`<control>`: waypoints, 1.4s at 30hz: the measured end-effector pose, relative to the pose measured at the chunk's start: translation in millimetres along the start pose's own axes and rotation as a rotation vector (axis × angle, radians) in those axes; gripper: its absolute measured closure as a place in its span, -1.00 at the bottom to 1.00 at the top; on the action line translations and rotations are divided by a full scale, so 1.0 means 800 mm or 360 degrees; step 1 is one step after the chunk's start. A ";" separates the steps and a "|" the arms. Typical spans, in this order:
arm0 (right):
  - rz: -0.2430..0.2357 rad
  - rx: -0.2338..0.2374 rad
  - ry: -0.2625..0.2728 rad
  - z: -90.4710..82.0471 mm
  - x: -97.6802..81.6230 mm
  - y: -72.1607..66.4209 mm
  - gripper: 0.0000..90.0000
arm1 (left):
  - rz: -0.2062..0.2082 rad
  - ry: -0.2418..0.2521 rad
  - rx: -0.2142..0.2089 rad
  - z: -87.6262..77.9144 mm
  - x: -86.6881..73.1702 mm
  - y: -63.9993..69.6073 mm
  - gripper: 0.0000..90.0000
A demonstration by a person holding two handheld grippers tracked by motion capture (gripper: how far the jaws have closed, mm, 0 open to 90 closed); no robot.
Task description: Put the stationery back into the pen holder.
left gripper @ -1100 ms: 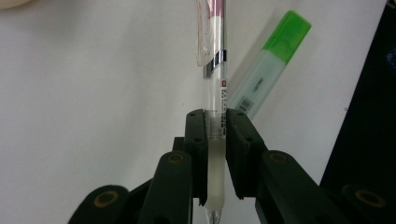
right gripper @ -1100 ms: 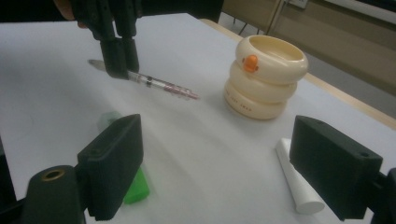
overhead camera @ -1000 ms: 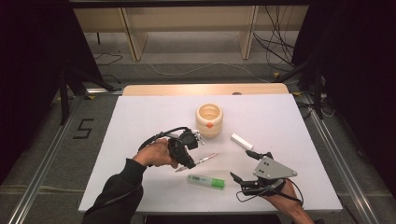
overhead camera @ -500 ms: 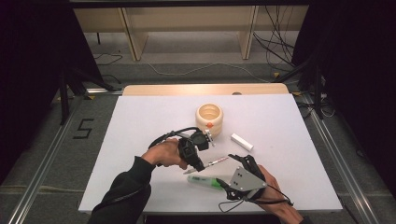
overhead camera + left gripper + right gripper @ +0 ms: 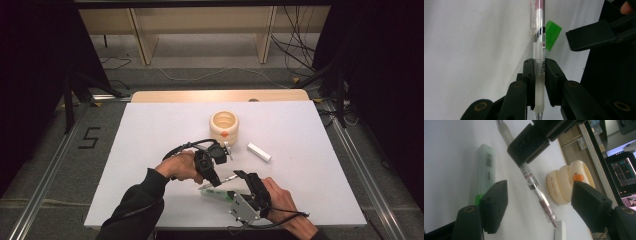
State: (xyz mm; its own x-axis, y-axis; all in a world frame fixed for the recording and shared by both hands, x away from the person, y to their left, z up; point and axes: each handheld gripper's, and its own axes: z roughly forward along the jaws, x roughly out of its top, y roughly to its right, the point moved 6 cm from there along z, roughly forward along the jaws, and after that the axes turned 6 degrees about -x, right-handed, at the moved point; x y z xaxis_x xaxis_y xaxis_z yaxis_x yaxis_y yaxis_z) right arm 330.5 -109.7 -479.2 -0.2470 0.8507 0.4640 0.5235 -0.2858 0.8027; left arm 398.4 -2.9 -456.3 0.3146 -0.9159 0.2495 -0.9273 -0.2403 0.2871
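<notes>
Working at the white tabletop (image 5: 150, 150), we hold a clear pen (image 5: 539, 37) pinched in the left claw (image 5: 539, 67), pads tight on the barrel near its frosted grip, and lifted just above the sheet. The right claw (image 5: 539, 205) stands spread with the pen's pink clip end between its jaws, not yet touching; its jaws have just been closing. Judgement: the step in hand is a second grip on the pen's far end. To do it well, we keep the left claw steady, centre the barrel between the right pads, and close squarely so the pen does not twist or slip.

A green-capped highlighter (image 5: 484, 170) lies on the tabletop beside the pen, bearing a barcode and small print too blurred to read. The cream ring-shaped holder (image 5: 224, 125) carries writing on its side, illegible. A white block (image 5: 259, 152) lies apart. The pen's small label: unreadable. On the floor, a taped "5" (image 5: 89, 137).
</notes>
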 end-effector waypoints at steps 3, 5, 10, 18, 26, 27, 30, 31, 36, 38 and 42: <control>-0.0034 -0.0001 -0.0008 0.003 0.000 -0.003 -0.23 | 0.0001 -0.0007 -0.0001 0.000 0.000 0.001 0.76; -0.0054 -0.0012 -0.0024 0.004 0.000 -0.005 -0.17 | -0.0007 -0.0008 -0.0002 0.000 0.000 0.002 0.76; -0.0144 -0.0029 -0.0041 0.008 0.001 -0.009 -0.03 | 0.0012 -0.0015 0.0000 0.002 0.000 0.005 0.76; -0.0266 -0.0043 -0.0059 0.013 0.003 -0.018 0.18 | 0.0020 -0.0025 -0.0014 0.004 0.001 0.008 0.76; -0.0349 -0.0039 -0.0051 0.016 0.006 -0.022 0.36 | 0.0031 -0.0039 -0.0031 0.003 0.000 0.011 0.76; -0.0348 -0.0042 -0.0052 0.016 0.006 -0.023 0.38 | 0.0031 -0.0039 -0.0030 0.003 0.000 0.010 0.76; -0.0380 -0.0062 -0.0053 0.018 0.007 -0.024 0.42 | 0.0033 -0.0045 -0.0031 0.004 0.000 0.011 0.76; -0.0388 -0.0060 -0.0053 0.018 0.007 -0.025 0.44 | 0.0030 -0.0046 -0.0037 0.004 0.000 0.011 0.76; -0.0400 -0.0061 -0.0058 0.019 0.008 -0.027 0.50 | 0.0024 -0.0056 -0.0035 0.007 0.001 0.012 0.76; -0.0461 -0.0066 -0.0048 0.020 0.008 -0.025 0.53 | 0.0022 -0.0061 -0.0045 0.008 0.002 0.012 0.76; -0.0463 -0.0063 -0.0044 0.021 0.008 -0.027 0.59 | 0.0005 -0.0060 -0.0054 0.008 0.002 0.012 0.76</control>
State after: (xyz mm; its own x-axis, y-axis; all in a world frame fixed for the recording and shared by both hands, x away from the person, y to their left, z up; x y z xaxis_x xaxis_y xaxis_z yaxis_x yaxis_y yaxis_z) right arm 331.2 -90.6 -499.4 -0.3595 0.9109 0.2025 0.4016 -0.0448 0.9147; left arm 388.5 -9.2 -459.3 0.3034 -0.9282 0.2153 -0.9206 -0.2272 0.3177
